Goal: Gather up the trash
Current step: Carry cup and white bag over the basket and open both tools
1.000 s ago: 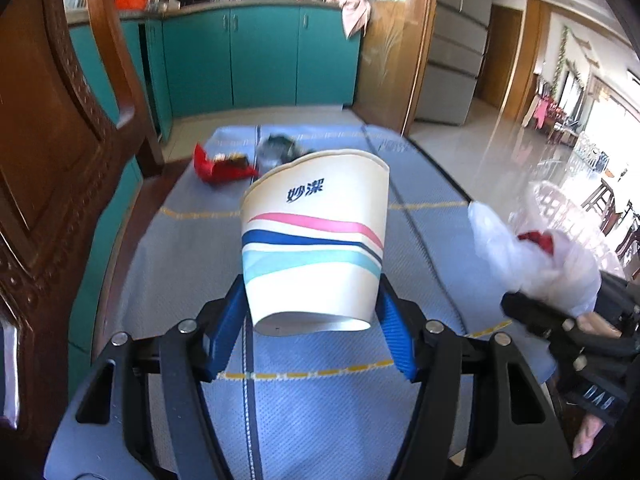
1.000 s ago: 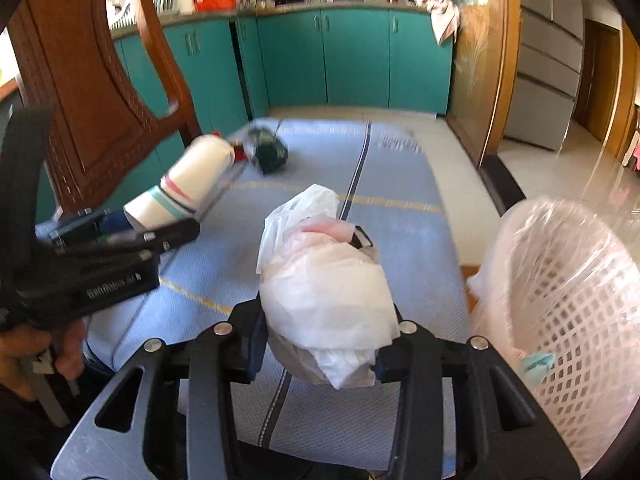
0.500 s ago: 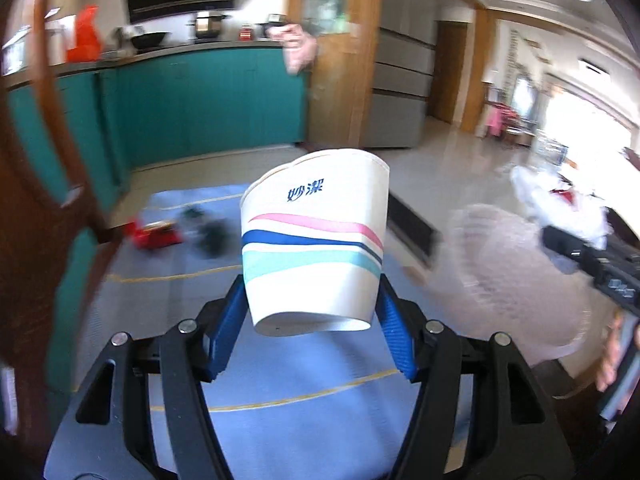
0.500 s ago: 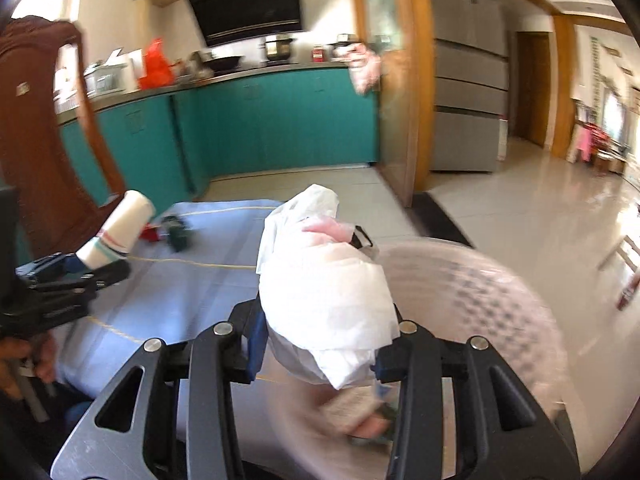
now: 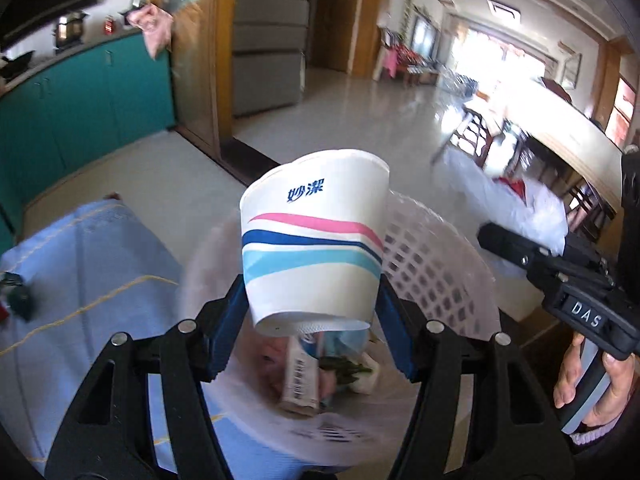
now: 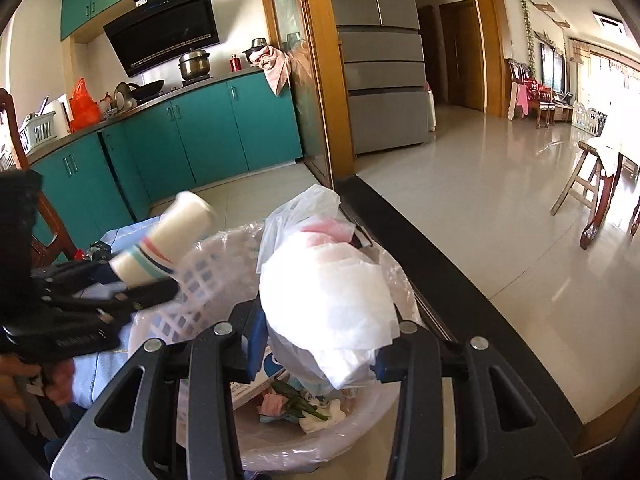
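Observation:
My left gripper [image 5: 310, 316] is shut on a white paper cup [image 5: 314, 236] with pink and blue stripes, held over the white lattice trash basket [image 5: 436, 264]. A box and scraps [image 5: 300, 380] lie in the basket's bottom. My right gripper [image 6: 316, 344] is shut on a white plastic bag of trash [image 6: 328, 292], which hangs above the same basket [image 6: 200, 276]. The left gripper with the cup [image 6: 168, 240] shows at the left of the right wrist view; the right gripper with its bag [image 5: 516, 208] shows at the right of the left wrist view.
The blue tablecloth [image 5: 80, 264] lies left of the basket, with small dark trash [image 5: 16, 300] still on it. A wooden chair [image 6: 24, 184] stands at the far left. Teal kitchen cabinets [image 6: 208, 132] are behind; tiled floor [image 6: 500, 208] and a stool [image 6: 600, 188] lie to the right.
Both grippers swung right from over the table to above the basket, still gripping the cup and the bag. The table's trash slid to the left edge of view.

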A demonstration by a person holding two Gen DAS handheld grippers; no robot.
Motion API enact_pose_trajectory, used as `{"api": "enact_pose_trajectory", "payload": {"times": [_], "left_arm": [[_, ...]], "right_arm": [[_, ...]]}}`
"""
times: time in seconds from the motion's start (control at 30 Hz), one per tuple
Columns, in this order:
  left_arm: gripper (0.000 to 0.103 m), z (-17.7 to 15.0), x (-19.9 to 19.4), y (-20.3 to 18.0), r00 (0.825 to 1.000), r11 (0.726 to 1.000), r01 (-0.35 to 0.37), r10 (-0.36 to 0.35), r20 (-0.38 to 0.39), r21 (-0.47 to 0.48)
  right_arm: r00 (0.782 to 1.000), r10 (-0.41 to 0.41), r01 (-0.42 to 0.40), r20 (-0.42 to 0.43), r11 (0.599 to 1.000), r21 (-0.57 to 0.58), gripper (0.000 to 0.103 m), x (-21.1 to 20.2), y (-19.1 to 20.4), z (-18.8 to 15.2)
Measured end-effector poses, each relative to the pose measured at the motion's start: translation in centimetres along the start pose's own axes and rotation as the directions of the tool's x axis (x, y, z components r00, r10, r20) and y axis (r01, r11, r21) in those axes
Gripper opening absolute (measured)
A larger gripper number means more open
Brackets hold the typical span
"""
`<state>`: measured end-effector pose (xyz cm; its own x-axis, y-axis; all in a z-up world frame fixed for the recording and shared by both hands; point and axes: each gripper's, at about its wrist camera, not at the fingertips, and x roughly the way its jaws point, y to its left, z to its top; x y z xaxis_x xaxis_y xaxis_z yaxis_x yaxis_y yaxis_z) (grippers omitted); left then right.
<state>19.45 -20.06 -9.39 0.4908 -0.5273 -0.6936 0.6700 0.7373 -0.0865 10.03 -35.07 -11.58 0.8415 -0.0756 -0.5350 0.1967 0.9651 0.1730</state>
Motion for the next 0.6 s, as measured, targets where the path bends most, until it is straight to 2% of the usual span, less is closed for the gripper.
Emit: {"api": "enact_pose_trajectory", "payload": {"times": [0.03,0.1,0.13,0.17,0.2,0.3,0.33,0.4,0.43,0.5,0.53,0.57,0.6], "left_arm": [[0.065,-0.1,0.5,-0.3,1.0,1.0,0.012,-0.012,-0.02,0.014],[0.078,-0.3,1.3,-0.9,0.999,0.999,-0.019,0.021,-0.044,0.047],[0.085,-0.4,1.4,-0.8,0.998,0.997,-0.047,0.049,-0.043,0.057],[0.086,-0.6,1.4,-0.5,0.996,0.995,-0.079,0.082,-0.038,0.058],[0.086,-0.7,1.3,0.0,0.995,0.995,-0.091,0.093,-0.041,0.051],[0.086,-1.1,0.4,3.0,0.989,0.99,-0.142,0.141,-0.04,-0.015],[0.086,-1.2,-0.1,3.6,0.987,0.987,-0.158,0.157,-0.037,-0.031],[0.086,-1.6,-1.4,6.5,0.975,0.972,-0.22,0.22,-0.016,-0.078],[0.086,-1.8,-2.2,7.9,0.965,0.96,-0.263,0.264,-0.003,-0.097],[0.086,-2.3,-4.0,12.1,0.91,0.898,-0.408,0.415,0.013,-0.164],[0.086,-2.5,-4.8,14.5,0.88,0.861,-0.464,0.475,0.005,-0.211],[0.086,-2.9,-5.7,17.7,0.845,0.808,-0.517,0.534,-0.019,-0.284],[0.086,-3.3,-6.4,20.1,0.82,0.765,-0.549,0.571,-0.039,-0.337]], "right_arm": [[1.0,0.004,-0.004,-0.004,1.0,0.005,0.04,0.1,-0.2,-0.1],[1.0,0.024,-0.024,-0.018,1.0,0.013,0.043,0.5,-0.3,-0.4],[0.999,0.03,-0.03,-0.024,0.999,0.018,0.049,0.7,-0.3,-0.5],[0.999,0.032,-0.032,-0.03,0.999,0.022,0.055,1.0,-0.3,-0.6],[0.999,0.036,-0.036,-0.034,0.999,0.023,0.056,1.1,-0.3,-0.6],[0.997,0.046,-0.044,-0.063,0.999,0.022,0.063,1.9,0.0,-0.8],[0.996,0.053,-0.051,-0.067,0.998,0.024,0.068,2.0,0.1,-0.9],[0.995,0.069,-0.067,-0.069,0.997,0.022,0.073,2.3,0.5,-0.7],[0.995,0.071,-0.07,-0.069,0.997,0.017,0.075,2.5,0.8,-0.5],[0.994,0.083,-0.083,-0.068,0.997,0.003,0.075,2.7,1.5,-0.2],[0.993,0.096,-0.096,-0.067,0.995,-0.001,0.075,2.7,2.0,0.1],[0.992,0.107,-0.107,-0.067,0.994,-0.002,0.075,2.8,2.5,0.4],[0.99,0.125,-0.125,-0.067,0.992,-0.001,0.075,2.9,3.0,0.6]]}}
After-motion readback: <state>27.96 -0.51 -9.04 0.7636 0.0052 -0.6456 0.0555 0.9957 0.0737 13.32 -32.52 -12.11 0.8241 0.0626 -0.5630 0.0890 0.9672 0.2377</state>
